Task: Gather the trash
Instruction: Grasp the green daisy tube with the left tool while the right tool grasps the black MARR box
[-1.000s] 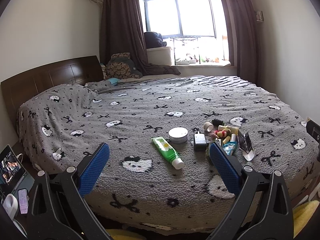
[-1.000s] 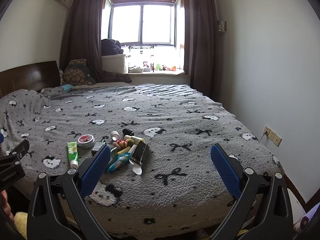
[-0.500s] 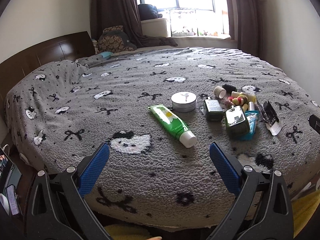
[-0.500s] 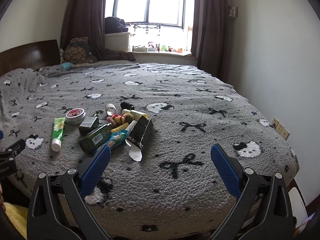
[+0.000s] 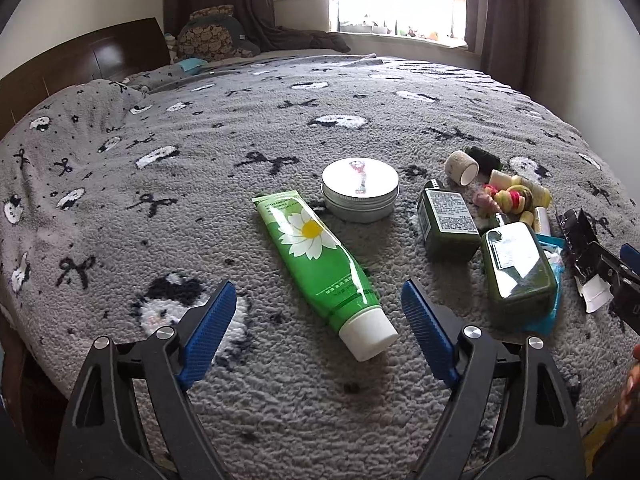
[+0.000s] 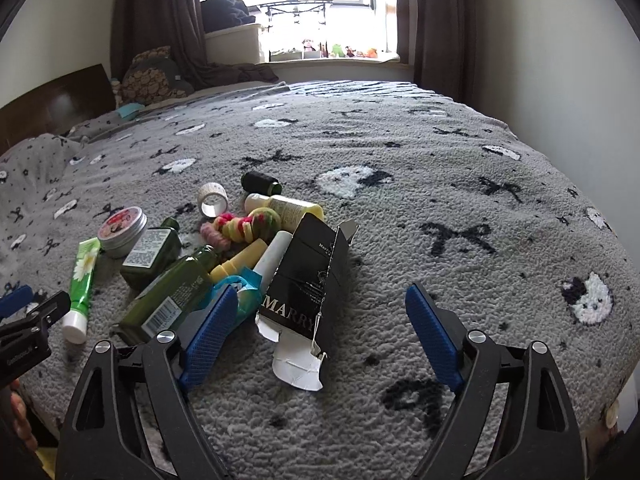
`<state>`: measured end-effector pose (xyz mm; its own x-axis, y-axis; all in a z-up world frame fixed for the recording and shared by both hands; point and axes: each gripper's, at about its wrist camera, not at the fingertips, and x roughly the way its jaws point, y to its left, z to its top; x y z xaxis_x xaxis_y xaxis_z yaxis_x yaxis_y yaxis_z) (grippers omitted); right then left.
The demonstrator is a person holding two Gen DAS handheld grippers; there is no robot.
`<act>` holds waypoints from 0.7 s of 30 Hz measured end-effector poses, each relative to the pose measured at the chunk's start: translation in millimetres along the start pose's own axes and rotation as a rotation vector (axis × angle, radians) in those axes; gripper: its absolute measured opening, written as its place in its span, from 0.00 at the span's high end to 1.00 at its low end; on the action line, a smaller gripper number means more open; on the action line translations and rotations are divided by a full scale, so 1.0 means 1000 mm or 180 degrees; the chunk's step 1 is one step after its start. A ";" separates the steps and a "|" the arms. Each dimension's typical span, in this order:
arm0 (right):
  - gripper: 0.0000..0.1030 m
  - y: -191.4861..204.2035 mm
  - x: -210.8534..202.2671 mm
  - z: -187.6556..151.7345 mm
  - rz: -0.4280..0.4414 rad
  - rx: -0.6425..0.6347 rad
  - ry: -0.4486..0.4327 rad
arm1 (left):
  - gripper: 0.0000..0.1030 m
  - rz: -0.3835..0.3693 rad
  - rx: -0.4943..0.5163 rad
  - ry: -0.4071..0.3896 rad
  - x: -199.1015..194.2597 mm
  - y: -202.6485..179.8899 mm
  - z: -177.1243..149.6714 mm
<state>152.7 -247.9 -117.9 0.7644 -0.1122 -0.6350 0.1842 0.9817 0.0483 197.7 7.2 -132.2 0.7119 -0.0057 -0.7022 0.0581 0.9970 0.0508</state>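
**Trash lying in a cluster near the bed's front edge, both grippers closing over it**

The trash is sitting on the grey blanket (image 6: 440, 168), bunched toward the near left part of the bed. The green tube (image 5: 320, 264) is lying apart from the rest, cap toward the front edge, with bare blanket to its left. The left gripper (image 5: 318, 320) is hovering with its jaws closing, the tube's cap end between them, pads not touching it. The round tin (image 5: 360, 190) is resting just behind the tube. The torn black carton (image 6: 308, 280) is lying at the cluster's right side, open blanket stretching beyond it to the bed's right edge. The right gripper (image 6: 320, 324) is narrowing its jaws around the carton's torn end without pressing on it. Its left pad is overlapping the teal wrapper (image 6: 244, 288).
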 end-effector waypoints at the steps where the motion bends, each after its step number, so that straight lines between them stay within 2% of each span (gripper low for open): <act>1: 0.19 0.001 0.005 -0.001 -0.0003 0.0010 0.0029 | 0.22 0.0008 -0.0008 0.0023 0.004 0.000 0.000; 8: 0.22 0.002 0.030 -0.005 -0.0181 -0.0047 0.0131 | 0.22 0.0071 -0.0070 0.0264 0.040 -0.001 0.001; 11: 0.24 -0.004 0.031 -0.004 -0.0147 0.0023 0.0140 | 0.22 0.0063 -0.0116 0.0298 0.048 0.001 0.001; 13: 0.37 -0.006 0.032 -0.004 -0.0161 0.0010 0.0145 | 0.22 0.0044 -0.0134 0.0302 0.051 0.002 0.001; 14: 0.40 -0.007 0.033 -0.004 -0.0166 0.0006 0.0173 | 0.24 0.0021 -0.0140 0.0301 0.052 0.003 0.001; 16: 0.55 -0.009 0.039 -0.005 -0.0149 -0.0012 0.0248 | 0.28 -0.0032 -0.0160 0.0307 0.053 0.005 0.001; 18: 0.55 -0.010 0.041 -0.007 -0.0135 -0.0043 0.0252 | 0.36 -0.0091 -0.0156 0.0294 0.052 0.006 0.000; 20: 0.56 -0.010 0.037 -0.008 -0.0104 -0.0057 0.0218 | 0.50 -0.0146 -0.0131 0.0271 0.049 0.005 0.000; 21: 0.56 -0.010 0.035 -0.008 -0.0082 -0.0052 0.0201 | 0.53 -0.0152 -0.0132 0.0260 0.047 0.005 0.000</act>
<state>172.5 -260.6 -146.8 0.7188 -0.1280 -0.6833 0.1927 0.9811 0.0189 231.0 11.5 -165.1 0.6495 -0.0486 -0.7588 0.0604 0.9981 -0.0122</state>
